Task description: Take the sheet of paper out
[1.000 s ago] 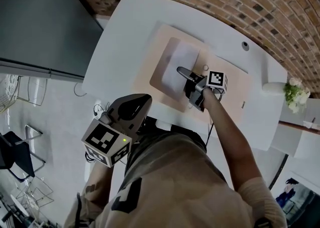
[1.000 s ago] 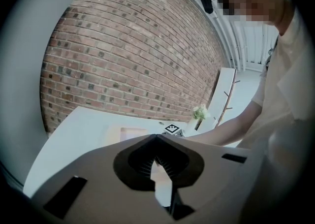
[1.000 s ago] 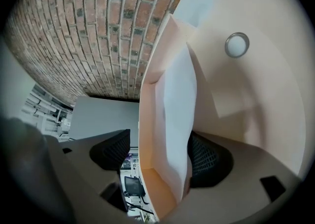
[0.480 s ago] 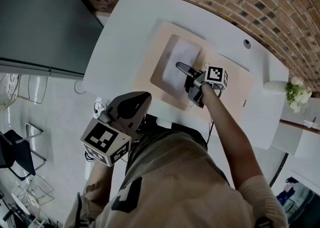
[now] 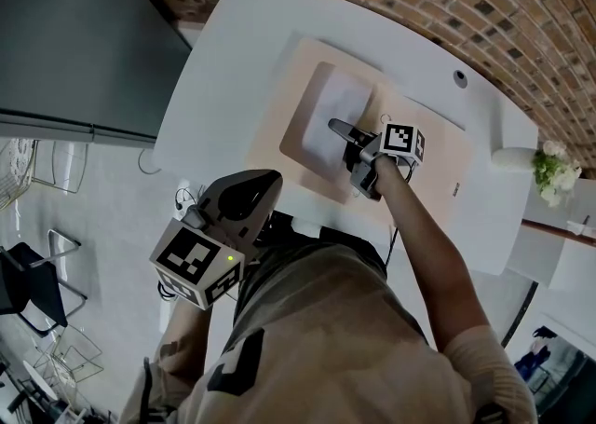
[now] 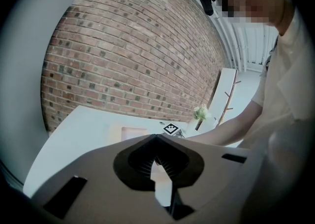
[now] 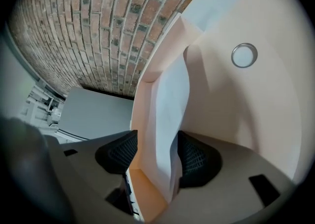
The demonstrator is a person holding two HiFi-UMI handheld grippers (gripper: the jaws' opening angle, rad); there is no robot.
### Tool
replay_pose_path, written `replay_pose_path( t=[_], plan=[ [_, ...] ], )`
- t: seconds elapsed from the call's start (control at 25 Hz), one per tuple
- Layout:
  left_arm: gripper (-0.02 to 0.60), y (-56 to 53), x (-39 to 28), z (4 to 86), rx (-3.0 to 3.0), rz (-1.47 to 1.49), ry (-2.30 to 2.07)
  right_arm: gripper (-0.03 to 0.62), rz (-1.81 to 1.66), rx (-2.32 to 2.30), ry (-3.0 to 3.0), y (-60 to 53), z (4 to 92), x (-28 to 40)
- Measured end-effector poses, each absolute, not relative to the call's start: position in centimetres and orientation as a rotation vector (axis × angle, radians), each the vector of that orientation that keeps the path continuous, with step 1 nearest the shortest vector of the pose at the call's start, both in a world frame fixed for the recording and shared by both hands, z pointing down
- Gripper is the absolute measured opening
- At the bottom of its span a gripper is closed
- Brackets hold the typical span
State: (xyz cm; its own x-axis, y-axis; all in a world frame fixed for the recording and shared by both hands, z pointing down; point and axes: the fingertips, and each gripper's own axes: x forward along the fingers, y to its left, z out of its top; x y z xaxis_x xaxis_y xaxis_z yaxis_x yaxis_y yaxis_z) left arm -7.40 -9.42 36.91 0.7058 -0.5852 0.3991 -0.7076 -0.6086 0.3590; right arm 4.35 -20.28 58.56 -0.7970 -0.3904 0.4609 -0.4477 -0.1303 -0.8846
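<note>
A beige folder lies open on the white table, and a white sheet of paper rests in it. My right gripper reaches in at the sheet's near edge. In the right gripper view the sheet stands bowed between the pads of the right gripper, beside the folder's flap. The jaws are closing with the sheet between them. My left gripper hangs off the table's near edge by my body. In its own view the left gripper has its tips together with nothing in them.
A round metal snap sits on the folder's inner face. A white vase of flowers stands at the table's right end, and a round grommet is near the brick wall. A dark panel stands left, with chairs on the floor.
The right gripper has rolled slightly while staying at the sheet's edge. The left gripper has not moved.
</note>
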Motion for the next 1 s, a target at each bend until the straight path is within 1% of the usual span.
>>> replay_pose_path(
  t=[0.16, 0.44, 0.52, 1.0],
  plan=[
    [0.014, -9.5, -7.5, 36.8, 2.425, 0.332, -0.992, 0.204, 2.068, 1.017, -2.019, -20.1, 59.3, 4.8],
    [0.014, -9.3, -7.6, 37.3, 2.410, 0.347, -0.995, 0.035, 1.999, 1.064, -1.955, -19.6, 60.8, 5.8],
    [0.014, -9.4, -7.6, 37.1, 2.418, 0.339, -0.996, 0.025, 1.973, 1.059, -1.948, -19.4, 61.0, 5.9],
    [0.014, -9.6, -8.3, 37.0, 2.405, 0.340, -1.017, 0.025, 1.833, 1.052, -1.966, -19.3, 60.4, 5.8]
  ],
)
